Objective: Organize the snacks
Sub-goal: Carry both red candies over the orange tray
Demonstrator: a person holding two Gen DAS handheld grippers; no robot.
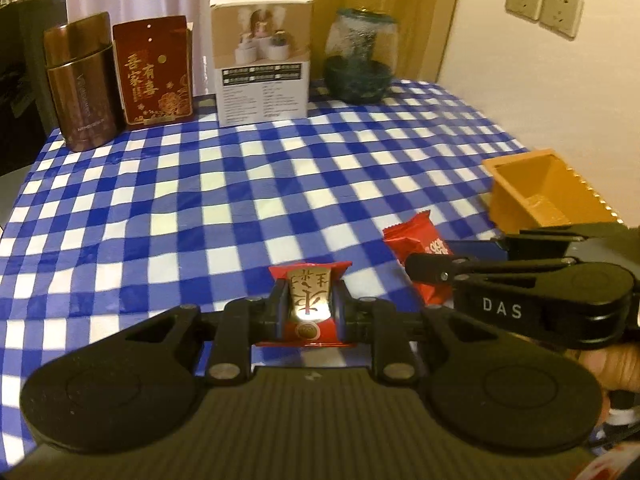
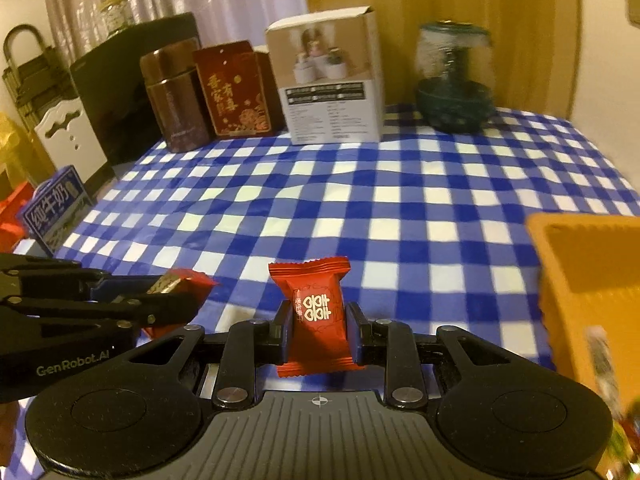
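My left gripper (image 1: 309,307) is shut on a red and gold snack packet (image 1: 308,300), held just above the blue checked tablecloth (image 1: 240,200). My right gripper (image 2: 318,330) is shut on a red candy packet (image 2: 316,312) with white characters. The right gripper (image 1: 430,272) also shows in the left wrist view, with its red packet (image 1: 416,244). The left gripper (image 2: 172,300) and its packet (image 2: 176,282) show at the left of the right wrist view. An orange box (image 1: 540,188) stands open on the right; it also shows in the right wrist view (image 2: 592,280).
Along the table's far edge stand a brown tin (image 1: 82,80), a red gift box (image 1: 154,70), a white carton (image 1: 262,56) and a dark glass jar (image 1: 360,56). A blue milk carton (image 2: 56,208) stands off the table's left edge. A wall with sockets (image 1: 544,6) is at the right.
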